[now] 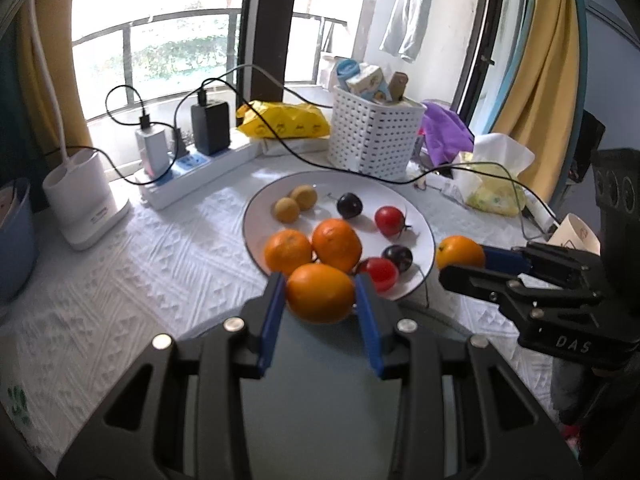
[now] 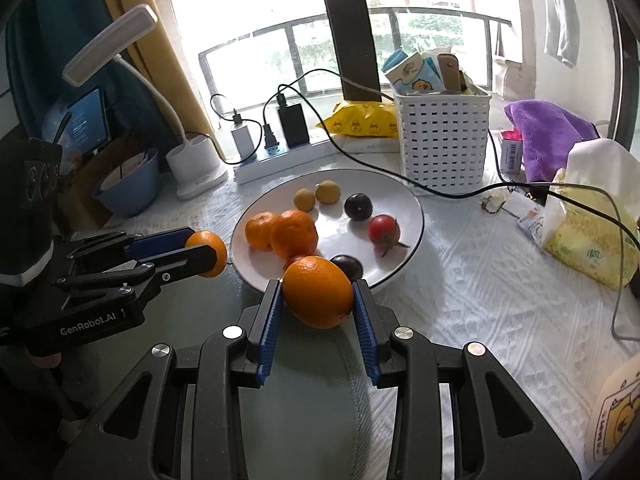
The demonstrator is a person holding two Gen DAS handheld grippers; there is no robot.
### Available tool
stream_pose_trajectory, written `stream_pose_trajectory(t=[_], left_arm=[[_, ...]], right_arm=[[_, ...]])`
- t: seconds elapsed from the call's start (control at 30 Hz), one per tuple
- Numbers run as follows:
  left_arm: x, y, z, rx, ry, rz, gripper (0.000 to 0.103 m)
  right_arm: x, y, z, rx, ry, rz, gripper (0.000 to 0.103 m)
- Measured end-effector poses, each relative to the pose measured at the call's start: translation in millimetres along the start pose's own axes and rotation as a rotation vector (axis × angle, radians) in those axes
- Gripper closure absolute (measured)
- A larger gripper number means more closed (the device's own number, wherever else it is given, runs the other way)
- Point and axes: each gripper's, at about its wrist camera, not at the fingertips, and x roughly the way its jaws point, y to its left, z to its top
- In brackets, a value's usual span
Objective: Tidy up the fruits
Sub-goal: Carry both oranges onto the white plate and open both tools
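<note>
While taking in the bench [image 1: 100, 280] first: spread with white embossed cloth, crowded along the back edge. Back there, white perforated basket [image 1: 372, 136] stuffed with cartons, purple cloth [image 1: 444, 128] beside it, power strip [image 1: 192, 176] with chargers plugged in, lamp base [image 1: 80, 204] at the far left, tissue pack [image 2: 592, 240] out to the right.

Mid-bench, white plate [image 1: 332, 188] with a dark rim. Lying on it: two oranges [image 1: 288, 251] touching each other at the near left, two red tomatoes [image 1: 389, 220], two dark round fruits [image 1: 349, 205], two small tan fruits [image 1: 304, 197] side by side at the far edge.

Left tongs [image 1: 320, 280]: narrowed down, blue pads pressed on either side of the left-hand orange [image 1: 320, 294], gripped at the fingertips. Seen from its own camera against the near rim of the plate; from the other camera, just off the plate's left rim.

Right tongs [image 2: 317, 285]: likewise narrowed, ribbed blue pads clamped on the right-hand orange [image 2: 318, 298], slightly tilted in the grip. Seen from its own camera over the plate's near rim, covering part of a tomato; from the left camera, just beside the plate's right rim.
</note>
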Motion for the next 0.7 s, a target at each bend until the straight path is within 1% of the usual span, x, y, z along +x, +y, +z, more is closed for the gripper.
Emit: stream_pose_trajectory(t=[0.37,0.53,0.63,0.7], left_arm=[[39.8,-13.9,14.5,0.042,0.059,-0.028,0.066],[57.2,-13.5,22.9,0.042,0.075,-0.006,0.066],[60.1,-13.5,30.9,0.053,0.067,0.003,0.066],[61.0,-11.1,33.8,0.040,0.071,-0.003,0.065]], right_arm=[[25.1,-10.3,20.5,-0.011,-0.002,0.014,0.066],[35.8,-13.3,27.0,-0.010,-0.002,0.026,0.066],[40.4,-16.1,29.7,-0.006,0.004,0.020,0.066],[43.0,-17.2,31.4,-0.007,0.005,0.018,0.066]])
